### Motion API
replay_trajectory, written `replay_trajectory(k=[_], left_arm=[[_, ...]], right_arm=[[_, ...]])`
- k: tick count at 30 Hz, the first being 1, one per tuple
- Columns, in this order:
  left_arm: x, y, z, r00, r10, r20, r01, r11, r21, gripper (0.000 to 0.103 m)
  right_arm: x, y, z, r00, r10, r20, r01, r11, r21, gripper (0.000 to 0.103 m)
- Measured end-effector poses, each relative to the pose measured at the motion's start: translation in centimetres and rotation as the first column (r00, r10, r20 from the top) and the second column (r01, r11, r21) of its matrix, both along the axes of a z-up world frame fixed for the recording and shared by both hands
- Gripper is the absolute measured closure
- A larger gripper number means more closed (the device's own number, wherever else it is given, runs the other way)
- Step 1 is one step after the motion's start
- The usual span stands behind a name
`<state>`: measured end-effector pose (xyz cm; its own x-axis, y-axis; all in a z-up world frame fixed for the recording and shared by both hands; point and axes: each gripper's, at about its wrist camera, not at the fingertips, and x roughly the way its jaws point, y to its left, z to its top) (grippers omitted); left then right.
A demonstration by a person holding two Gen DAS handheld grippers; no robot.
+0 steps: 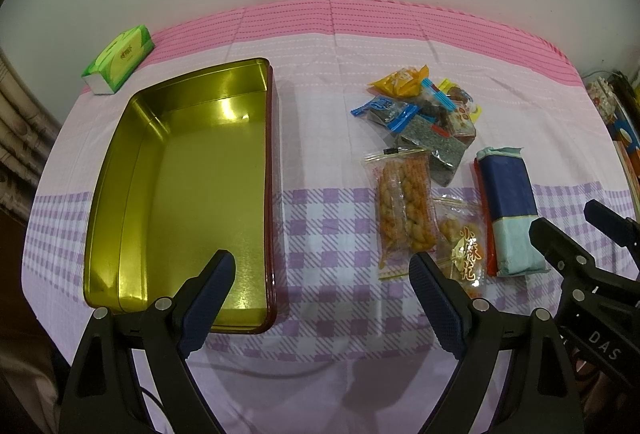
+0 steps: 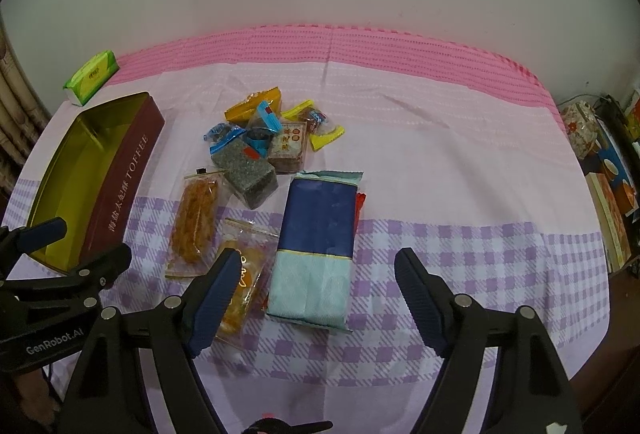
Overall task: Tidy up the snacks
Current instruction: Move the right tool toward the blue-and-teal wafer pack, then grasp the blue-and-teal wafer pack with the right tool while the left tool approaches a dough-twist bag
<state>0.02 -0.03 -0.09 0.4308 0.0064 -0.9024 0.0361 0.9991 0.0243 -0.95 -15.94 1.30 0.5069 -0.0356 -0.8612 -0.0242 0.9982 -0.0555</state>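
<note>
Snacks (image 2: 256, 142) lay in a loose heap on the checked cloth (image 2: 460, 234) of the tabletop, well right of the gold-lined tin (image 1: 192, 194), which held nothing. The left hand-held gripper (image 1: 322, 274) hovered released over the tin's near corner; the right hand-held gripper (image 2: 316, 274) hung released just above the blue-and-mint packet (image 2: 316, 234), nearest of the lot. Sorting had apparently not begun. The next move likely called for lowering the right jaws astride that packet and closing across its width.
</note>
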Motion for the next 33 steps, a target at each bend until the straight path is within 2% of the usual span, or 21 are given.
replay_trajectory(k=[10,18,22,29,31,33], left_arm=[[0.5,0.0,-0.5,1.0,-0.002,0.0,0.002,1.0,-0.002,0.014],[0.2,0.9,0.3,1.0,0.008,0.008,-0.008,1.0,0.013,0.014],[0.5,1.7,0.2,0.999,0.029,0.013,-0.03,1.0,0.006,0.014],[1.0,2.3,-0.1,0.999,0.043,-0.019,-0.043,0.999,-0.002,0.014],[1.0,2.3,-0.1,0.999,0.04,0.009,-0.04,0.999,0.001,0.014],[1.1,2.3,-0.1,0.999,0.036,0.001,-0.036,0.999,0.021,0.014]], right_arm=[[0.2,0.1,-0.4,1.0,-0.002,-0.015,0.002,1.0,0.001,0.027],[0.5,-0.1,-1.1,0.999,-0.007,-0.034,0.007,1.0,-0.002,0.027],[0.9,-0.4,-1.8,0.998,-0.012,-0.062,0.012,1.0,0.006,0.032],[2.2,-0.6,-3.2,0.995,-0.024,-0.096,0.024,1.0,0.001,0.033],[2.8,-0.6,-3.7,0.994,-0.027,-0.105,0.027,1.0,0.0,0.033],[3.3,-0.6,-4.1,0.993,-0.03,-0.112,0.029,1.0,-0.007,0.033]])
